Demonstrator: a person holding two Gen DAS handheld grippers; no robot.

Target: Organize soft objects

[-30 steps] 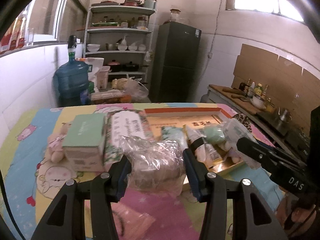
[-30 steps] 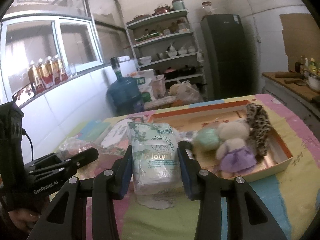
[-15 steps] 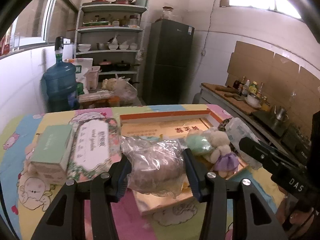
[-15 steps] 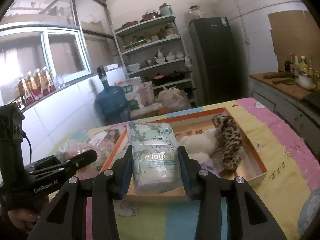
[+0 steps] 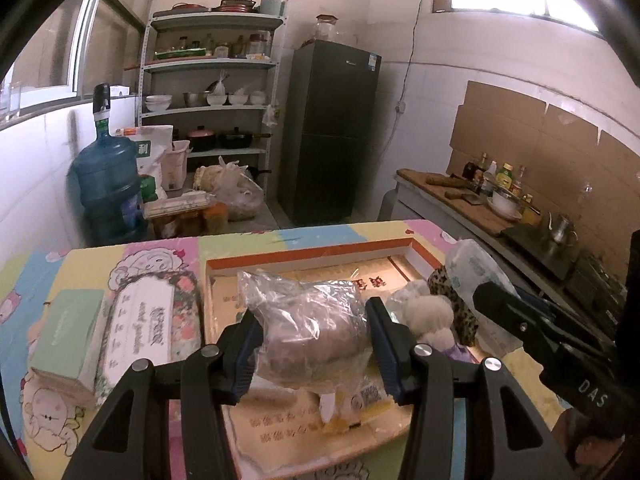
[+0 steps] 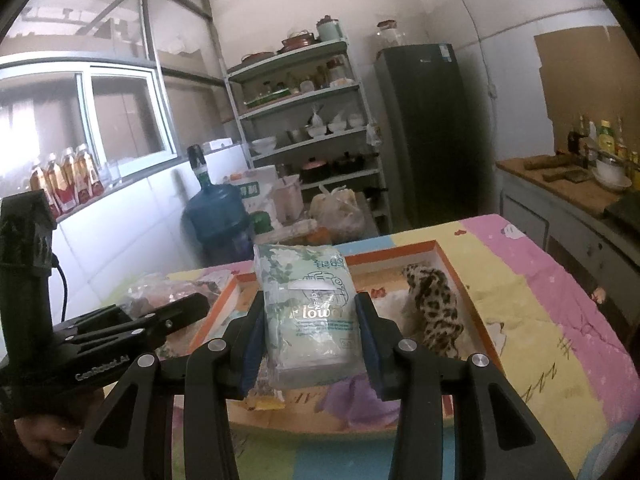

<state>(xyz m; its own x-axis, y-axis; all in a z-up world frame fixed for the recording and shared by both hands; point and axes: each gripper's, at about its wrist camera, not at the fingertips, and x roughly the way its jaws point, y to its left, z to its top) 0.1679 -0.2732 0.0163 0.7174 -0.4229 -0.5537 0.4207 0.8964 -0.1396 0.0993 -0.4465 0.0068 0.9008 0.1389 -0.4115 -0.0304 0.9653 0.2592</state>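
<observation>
Both grippers loaded (bag [image 5: 312, 336], tissue pack [image 6: 310, 312]).

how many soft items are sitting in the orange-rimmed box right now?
3 visible: white plush, leopard-print piece beside it, purple fabric near the front wall. More may hide behind the held packs.

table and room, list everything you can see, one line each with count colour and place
clear bag: one, holds brown stuff, in left tongs
tissue pack: one, pale green, in right tongs
tray: one, orange-rimmed, mid table
white plush, leopard plush: one each, in tray
green box, floral box: left of tray
water jug: one, blue, floor
shelf: white, back wall
fridge: dark, beside shelf
hand: one, on left handle
</observation>
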